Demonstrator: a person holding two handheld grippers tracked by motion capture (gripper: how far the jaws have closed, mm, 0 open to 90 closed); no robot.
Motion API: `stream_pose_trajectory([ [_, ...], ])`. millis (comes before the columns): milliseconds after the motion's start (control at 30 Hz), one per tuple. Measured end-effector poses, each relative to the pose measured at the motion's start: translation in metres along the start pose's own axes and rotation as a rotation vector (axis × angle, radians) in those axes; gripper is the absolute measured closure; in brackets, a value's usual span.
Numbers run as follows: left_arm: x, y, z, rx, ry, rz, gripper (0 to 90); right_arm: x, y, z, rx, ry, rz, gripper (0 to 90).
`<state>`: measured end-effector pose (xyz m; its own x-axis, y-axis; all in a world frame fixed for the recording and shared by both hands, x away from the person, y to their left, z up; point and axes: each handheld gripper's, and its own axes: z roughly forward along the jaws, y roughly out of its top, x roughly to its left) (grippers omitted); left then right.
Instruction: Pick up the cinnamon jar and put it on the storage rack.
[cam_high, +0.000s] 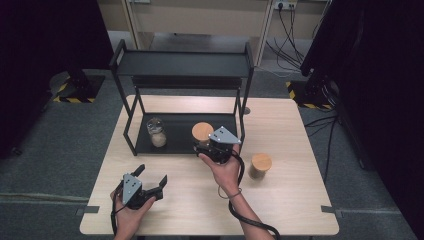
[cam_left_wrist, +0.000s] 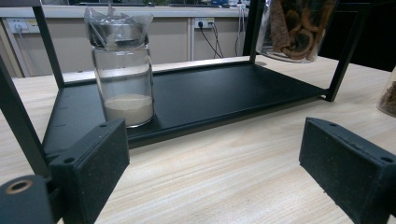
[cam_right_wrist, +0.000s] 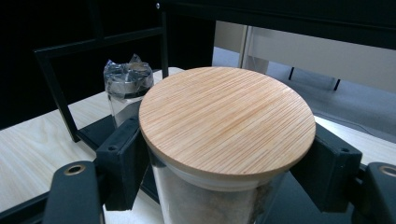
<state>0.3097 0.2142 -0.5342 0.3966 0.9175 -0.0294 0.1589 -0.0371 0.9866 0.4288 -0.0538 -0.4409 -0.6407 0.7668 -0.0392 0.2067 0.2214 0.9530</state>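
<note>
1. Right gripper (cam_high: 206, 145) clamped on wooden-lid jar (cam_right_wrist: 227, 122), at shelf (cam_high: 142, 148) front edge, 3 o'clock of foil-topped jar (cam_high: 157, 132).
2. Risk: slipping from glass grip, clipping shelf post.
3. Left gripper (cam_high: 150, 181) wide open, empty.

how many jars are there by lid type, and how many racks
Glass jars with round wooden lids: 2, one clamped in the right gripper at the rack's front edge, one standing on the table.
Glass jars with crinkled plastic-wrapped tops: 1, on the lower shelf.
Black metal two-shelf racks: 1.
Total: 4
</note>
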Motion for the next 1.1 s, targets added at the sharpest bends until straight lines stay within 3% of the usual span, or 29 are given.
stream_pose_trajectory([
  [867,0.000,0.000,0.000,0.001,-0.005,0.003,7.8,0.000,0.009,0.035,0.047,-0.005,0.008,26.3],
  [1100,-0.001,0.000,0.000,0.001,-0.005,0.006,7.9,-0.004,0.008,0.044,0.057,-0.014,0.037,26.3],
])
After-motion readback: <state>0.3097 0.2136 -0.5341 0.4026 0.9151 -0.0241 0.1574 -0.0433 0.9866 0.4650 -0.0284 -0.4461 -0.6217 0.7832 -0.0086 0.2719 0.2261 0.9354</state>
